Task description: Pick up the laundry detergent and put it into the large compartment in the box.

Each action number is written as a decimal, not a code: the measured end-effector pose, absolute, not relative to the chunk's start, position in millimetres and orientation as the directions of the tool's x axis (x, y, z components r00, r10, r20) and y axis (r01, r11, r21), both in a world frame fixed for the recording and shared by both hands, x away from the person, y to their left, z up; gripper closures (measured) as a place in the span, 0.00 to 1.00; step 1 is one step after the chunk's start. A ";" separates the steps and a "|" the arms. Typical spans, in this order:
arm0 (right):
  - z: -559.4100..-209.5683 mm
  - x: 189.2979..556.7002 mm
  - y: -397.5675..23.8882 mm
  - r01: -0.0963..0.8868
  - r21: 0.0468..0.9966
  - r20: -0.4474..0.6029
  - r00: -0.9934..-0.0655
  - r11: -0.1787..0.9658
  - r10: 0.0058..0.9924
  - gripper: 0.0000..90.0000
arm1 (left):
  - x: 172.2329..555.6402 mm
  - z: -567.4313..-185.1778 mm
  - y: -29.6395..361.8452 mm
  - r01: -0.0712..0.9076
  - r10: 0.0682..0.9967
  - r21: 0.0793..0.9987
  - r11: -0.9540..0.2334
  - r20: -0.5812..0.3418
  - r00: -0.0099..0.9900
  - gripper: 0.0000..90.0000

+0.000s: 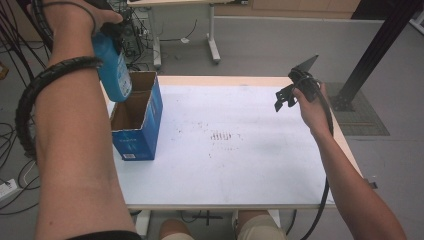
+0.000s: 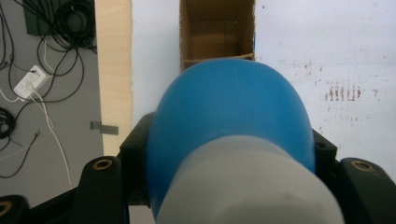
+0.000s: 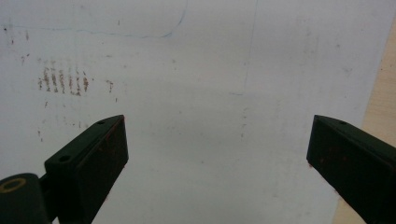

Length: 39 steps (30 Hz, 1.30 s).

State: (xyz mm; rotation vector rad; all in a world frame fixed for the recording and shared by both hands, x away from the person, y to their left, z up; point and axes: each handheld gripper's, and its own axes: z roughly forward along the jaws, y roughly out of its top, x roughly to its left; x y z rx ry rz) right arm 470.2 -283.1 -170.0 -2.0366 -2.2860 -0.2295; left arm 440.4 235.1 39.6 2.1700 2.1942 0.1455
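Blue bottle [image 1: 112, 65] with grey cap end, blue carton [image 1: 137, 117] with brown cardboard interior, white surface [image 1: 240, 165] with reddish-brown speckle marks and light wood edging, black jaws, grey floor, black cables.

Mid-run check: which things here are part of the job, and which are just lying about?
Part of the job:
- blue bottle, clamped in the left gripper
- open blue cardboard box beneath it
- right gripper, open and empty above the table

Lying about:
- cables on the floor
- white power strip
- reddish smudges on the tabletop
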 end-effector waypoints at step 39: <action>-174.0 469.7 -274.4 0.991 0.063 0.144 -0.125 0.117 0.982 0.06 | 440.4 -41.3 242.0 0.997 1.000 0.073 -0.020 0.001 0.020 0.42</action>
